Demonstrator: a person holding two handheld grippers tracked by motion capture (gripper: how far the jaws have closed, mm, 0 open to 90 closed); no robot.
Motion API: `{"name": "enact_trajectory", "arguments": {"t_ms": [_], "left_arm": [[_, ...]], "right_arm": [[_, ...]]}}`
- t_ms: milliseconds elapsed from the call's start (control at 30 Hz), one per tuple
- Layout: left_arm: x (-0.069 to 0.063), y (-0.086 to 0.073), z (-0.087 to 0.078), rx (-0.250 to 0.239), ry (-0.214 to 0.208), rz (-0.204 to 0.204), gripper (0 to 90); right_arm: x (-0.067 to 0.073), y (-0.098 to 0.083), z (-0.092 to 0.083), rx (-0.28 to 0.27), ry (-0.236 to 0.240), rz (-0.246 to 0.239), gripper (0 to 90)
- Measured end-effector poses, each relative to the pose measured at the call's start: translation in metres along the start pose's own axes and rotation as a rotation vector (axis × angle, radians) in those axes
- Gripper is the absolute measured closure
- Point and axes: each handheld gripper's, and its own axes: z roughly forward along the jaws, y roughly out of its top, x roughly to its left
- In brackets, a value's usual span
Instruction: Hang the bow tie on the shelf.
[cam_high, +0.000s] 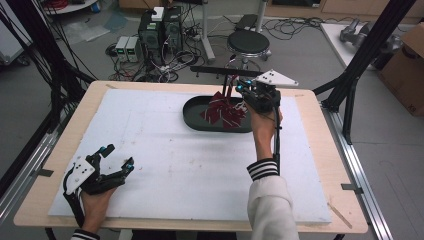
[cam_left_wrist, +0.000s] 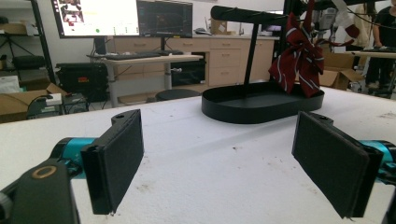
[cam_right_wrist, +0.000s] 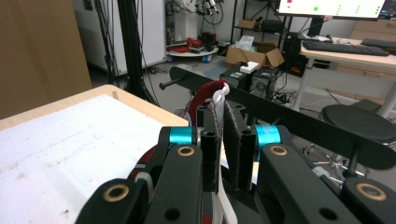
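Note:
A dark red striped bow tie (cam_high: 223, 110) hangs over the oval black base (cam_high: 192, 112) of a stand with a horizontal bar (cam_high: 210, 70) on top. My right gripper (cam_high: 239, 89) is held up beside the bar, shut on the tie's white strap (cam_right_wrist: 219, 100). In the right gripper view the strap runs between the pressed pads (cam_right_wrist: 210, 149), with a red loop (cam_right_wrist: 205, 93) just beyond and the bar (cam_right_wrist: 299, 123) behind. My left gripper (cam_high: 119, 156) rests at the near left of the table, open. Through its spread jaws (cam_left_wrist: 219, 158) I see the bow tie (cam_left_wrist: 299, 56) and the stand's base (cam_left_wrist: 252, 105) farther off.
A white board (cam_high: 165, 160) covers the wooden table. Behind the table stand a black stool (cam_high: 248, 42) and computer cases (cam_high: 160, 30) among cables. Black frame struts (cam_high: 365, 55) rise at the right, beside a cardboard box (cam_high: 407, 70).

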Motion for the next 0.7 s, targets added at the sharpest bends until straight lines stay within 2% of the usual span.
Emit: {"name": "enact_trajectory", "arguments": {"t_ms": [233,700], "left_arm": [[0.0,0.0,0.0,0.001,0.0,0.0,17.1],[0.0,0.0,0.0,0.002,0.0,0.001,17.1]], "right_arm": [[-0.007,0.005,0.02,0.035,-0.011,-0.026,85.1],[-0.024,0.011,0.038,0.07,-0.046,-0.035,85.0]]}}
